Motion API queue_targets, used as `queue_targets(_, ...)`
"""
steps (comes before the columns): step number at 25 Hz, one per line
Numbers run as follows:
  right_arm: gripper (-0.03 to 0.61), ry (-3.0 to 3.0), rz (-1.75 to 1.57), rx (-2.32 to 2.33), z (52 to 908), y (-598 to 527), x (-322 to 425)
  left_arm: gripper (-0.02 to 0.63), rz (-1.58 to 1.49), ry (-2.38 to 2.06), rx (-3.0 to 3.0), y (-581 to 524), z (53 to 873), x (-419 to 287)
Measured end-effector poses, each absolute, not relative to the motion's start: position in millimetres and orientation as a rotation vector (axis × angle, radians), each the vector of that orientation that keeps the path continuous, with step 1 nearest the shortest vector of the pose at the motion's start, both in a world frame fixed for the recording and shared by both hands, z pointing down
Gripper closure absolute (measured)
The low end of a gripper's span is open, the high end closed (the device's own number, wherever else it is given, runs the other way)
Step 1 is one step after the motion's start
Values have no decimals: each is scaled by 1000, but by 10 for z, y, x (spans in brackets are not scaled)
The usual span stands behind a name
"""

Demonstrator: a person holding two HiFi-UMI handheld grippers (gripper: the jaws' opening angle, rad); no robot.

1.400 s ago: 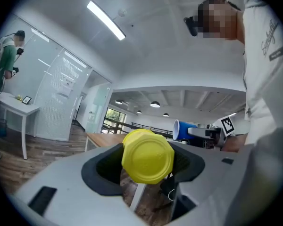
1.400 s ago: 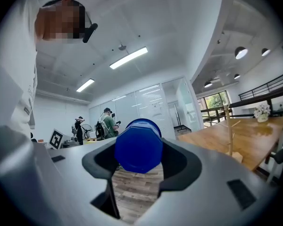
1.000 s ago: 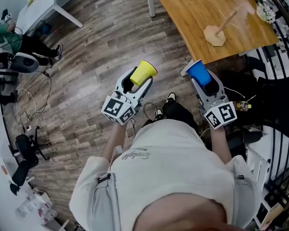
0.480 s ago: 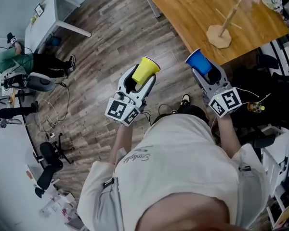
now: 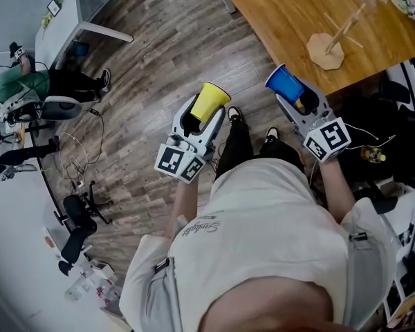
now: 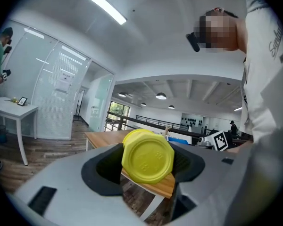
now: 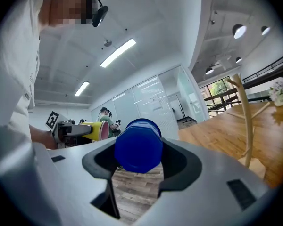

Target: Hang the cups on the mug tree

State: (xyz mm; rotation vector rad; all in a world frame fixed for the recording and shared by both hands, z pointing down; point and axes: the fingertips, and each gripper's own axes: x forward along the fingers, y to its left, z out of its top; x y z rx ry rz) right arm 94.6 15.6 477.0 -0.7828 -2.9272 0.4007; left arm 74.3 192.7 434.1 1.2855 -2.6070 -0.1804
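Altogether two cups, two grippers and one mug tree are in sight. Each cup lies on its side in a gripper, base toward the hand and open mouth pointing toward the table. The left gripper (image 5: 202,116) has its jaws closed on the base of the yellow cup (image 5: 209,102), which fills the gap between them in the left gripper view. The right gripper (image 5: 299,101) likewise clamps the blue cup (image 5: 285,85), with its jaws set wide around the base. Both cups are held over the wood-plank floor (image 5: 159,61), the blue one just beside the edge of the wooden table (image 5: 283,12), the yellow one farther from it. The single mug tree (image 5: 335,40) stands upright on its flat base close to the table's near edge, well apart from both cups; its pegs are too small to count. One seated person in green (image 5: 14,88) is at the far left.
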Motion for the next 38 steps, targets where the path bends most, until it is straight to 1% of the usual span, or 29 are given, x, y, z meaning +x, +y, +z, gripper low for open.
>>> queue_targets(4, 341, -2910, 369, -790, 4790, 284, 778, 337, -155, -2597, 1313, 2036, 4382, 587)
queue_targets(8, 341, -2952, 354, -715, 4731, 385, 547, 338, -143, -2581, 1346, 2150, 4512, 272)
queue_targets(17, 341, -3002, 252, -556, 4444, 514, -270, 337, -134, -2578, 1590, 2120, 4163, -835)
queue_targets(24, 341, -3031, 202, -427, 4381, 771, -825, 337, -119, -2467, 1667, 2465, 4397, -1450)
queue_targets(31, 341, -2985, 155, -344, 4473, 866, -1001, 337, -187, -2303, 1775, 2302, 4708, -1770)
queue_targets(38, 341, -2959, 195, -223, 4692, 528, -1170, 337, -207, -2220, 1819, 1936, 4834, -1980)
